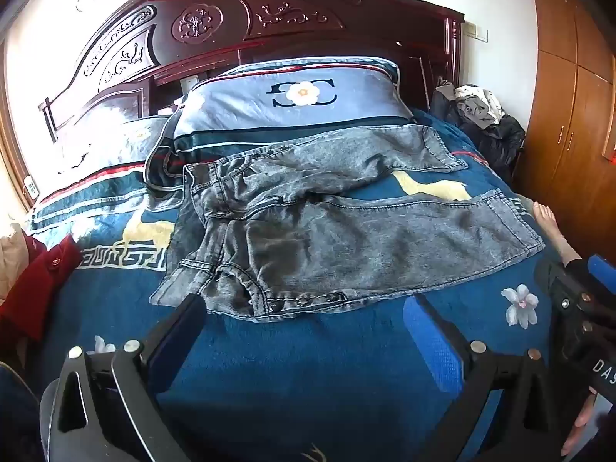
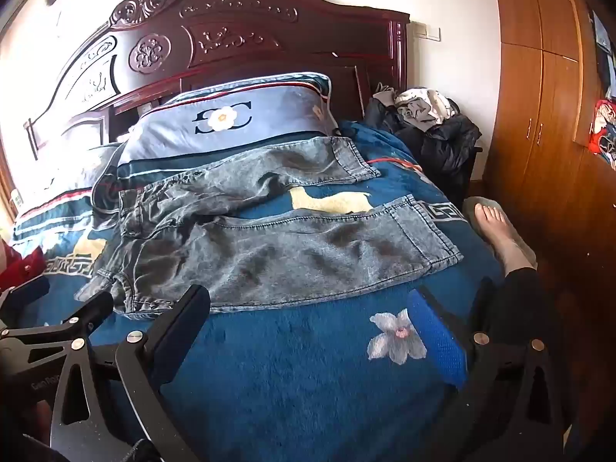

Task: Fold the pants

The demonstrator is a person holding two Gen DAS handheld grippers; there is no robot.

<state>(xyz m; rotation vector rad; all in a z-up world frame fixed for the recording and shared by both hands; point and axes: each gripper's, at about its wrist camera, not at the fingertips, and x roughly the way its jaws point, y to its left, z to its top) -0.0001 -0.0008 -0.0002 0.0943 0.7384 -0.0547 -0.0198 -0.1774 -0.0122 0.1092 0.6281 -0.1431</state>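
The pants (image 1: 327, 223) lie flat on the bed (image 1: 308, 365), long axis crosswise: waistband left, legs splayed right. My left claw (image 1: 304, 327) and right claw (image 2: 308, 323) both gape empty just short of the pants' near edge, left nearer the waistband.

The bed is covered by a blue blanket (image 1: 300, 377) printed with white flowers and yellow animal figures. A carved dark wooden headboard (image 1: 238, 23) rises at the far end of the blanket. Against the headboard lies a pale blue pillow (image 1: 292, 104) bearing a flower emblem. A pile of dark and light clothing (image 2: 431, 123) sits at the blanket's far right corner. Right of the blanket stands a brown wooden wardrobe (image 2: 539, 88). A red garment (image 1: 34, 288) lies at the blanket's left edge.
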